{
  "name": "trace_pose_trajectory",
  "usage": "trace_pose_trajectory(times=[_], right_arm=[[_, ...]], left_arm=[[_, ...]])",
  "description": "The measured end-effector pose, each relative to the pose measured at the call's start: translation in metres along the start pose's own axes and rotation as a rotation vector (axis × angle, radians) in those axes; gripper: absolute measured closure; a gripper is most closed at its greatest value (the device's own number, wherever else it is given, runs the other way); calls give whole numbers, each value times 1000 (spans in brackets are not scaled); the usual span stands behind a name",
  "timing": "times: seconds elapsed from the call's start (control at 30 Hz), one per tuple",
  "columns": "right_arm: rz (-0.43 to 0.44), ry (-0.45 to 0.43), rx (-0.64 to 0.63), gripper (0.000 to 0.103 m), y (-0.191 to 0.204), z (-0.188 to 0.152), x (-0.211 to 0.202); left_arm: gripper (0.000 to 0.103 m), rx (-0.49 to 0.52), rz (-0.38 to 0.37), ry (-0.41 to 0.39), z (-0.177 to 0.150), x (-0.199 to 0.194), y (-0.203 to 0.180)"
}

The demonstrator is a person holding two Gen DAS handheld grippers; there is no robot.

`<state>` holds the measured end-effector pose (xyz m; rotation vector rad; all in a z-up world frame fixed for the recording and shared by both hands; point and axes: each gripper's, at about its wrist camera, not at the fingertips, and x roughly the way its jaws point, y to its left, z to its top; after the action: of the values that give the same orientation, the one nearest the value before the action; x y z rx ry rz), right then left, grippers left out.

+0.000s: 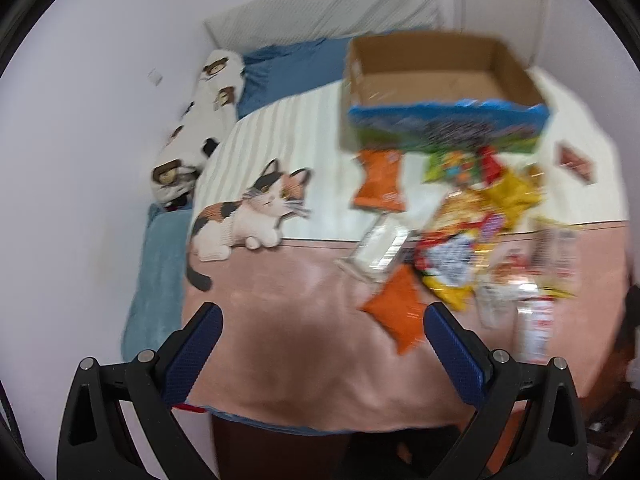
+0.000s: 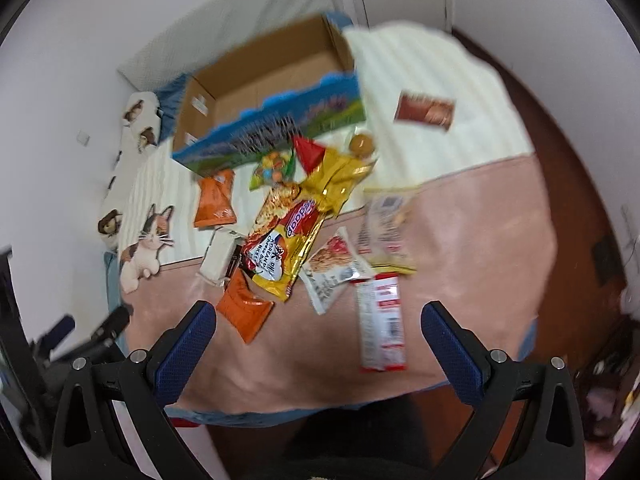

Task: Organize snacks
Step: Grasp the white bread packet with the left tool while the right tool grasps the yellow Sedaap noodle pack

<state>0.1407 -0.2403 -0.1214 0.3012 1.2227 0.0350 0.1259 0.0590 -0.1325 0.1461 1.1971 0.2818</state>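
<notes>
An open cardboard box [image 1: 440, 76] [image 2: 260, 88] with a blue printed front stands on the bed, empty inside as far as I see. Before it lies a heap of snack packets: two orange bags [image 1: 378, 180] [image 1: 398, 314] [image 2: 244, 306], a yellow-red noodle pack [image 1: 456, 252] [image 2: 280, 244], a red-white wrapper [image 2: 382, 320] and a brown packet [image 2: 426, 111] apart at the right. My left gripper [image 1: 322, 324] hovers open above the pink blanket, short of the heap. In the right wrist view, my right gripper [image 2: 318, 320] is open too, nothing between its fingers.
The bed carries a pink and cream blanket [image 1: 304, 360] with a cat print [image 1: 248, 212]. A patterned pillow [image 1: 200, 120] lies along the white wall at the left. Dark floor [image 2: 576, 208] shows beyond the bed's right edge. A dark stand [image 2: 60, 344] is at the lower left.
</notes>
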Motion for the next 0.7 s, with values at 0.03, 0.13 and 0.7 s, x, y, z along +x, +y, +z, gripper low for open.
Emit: trace_pose_trajectory(times=[0.03,0.13,0.7], right_arm=[[18,26,14,0,6,8,21],[37,98,66,0,23,30,79],[-146,308,310,4,84,69,303]], left_arm=[[0,-1,12,19,3,17,2],[0,-1,53,63,14,63,8],[0,244,-47,167,37,206,-16]])
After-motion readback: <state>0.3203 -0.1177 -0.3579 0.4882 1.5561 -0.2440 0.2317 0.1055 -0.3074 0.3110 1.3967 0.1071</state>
